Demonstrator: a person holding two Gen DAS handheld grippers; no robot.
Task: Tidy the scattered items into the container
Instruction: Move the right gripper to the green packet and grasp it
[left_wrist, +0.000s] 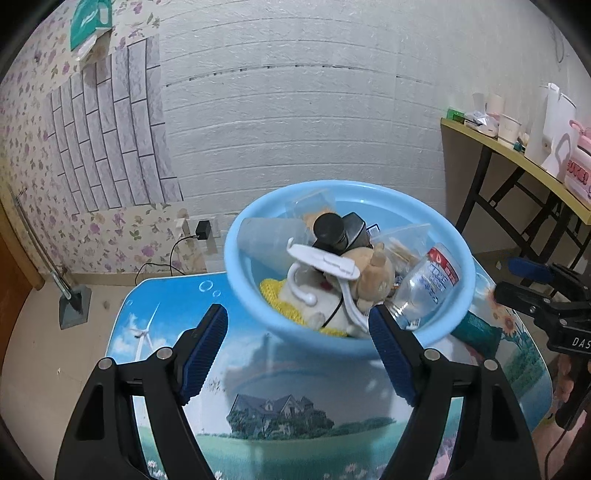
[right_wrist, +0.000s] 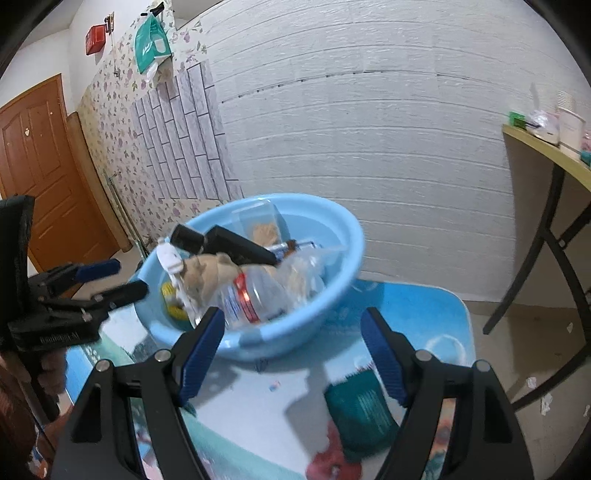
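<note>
A light blue basin (left_wrist: 255, 221) stands on a small picture-printed table (left_wrist: 280, 410). It holds a clear water bottle (left_wrist: 428, 284), a brown plush toy (left_wrist: 373, 273), a white hanger (left_wrist: 321, 260), black items, a yellow cloth and clear bags. My left gripper (left_wrist: 299, 347) is open and empty just before the basin's near rim. My right gripper (right_wrist: 291, 354) is open and empty, right of the basin (right_wrist: 332, 236). A dark teal packet (right_wrist: 362, 413) lies on the table under the right gripper, and shows at the basin's right in the left wrist view (left_wrist: 476, 332).
A folding table (left_wrist: 517, 155) with cups and white containers stands at the right. A white panelled wall is behind. A charger and cable (left_wrist: 201, 230) hang from a wall socket. A wooden door (right_wrist: 40, 166) is at the left.
</note>
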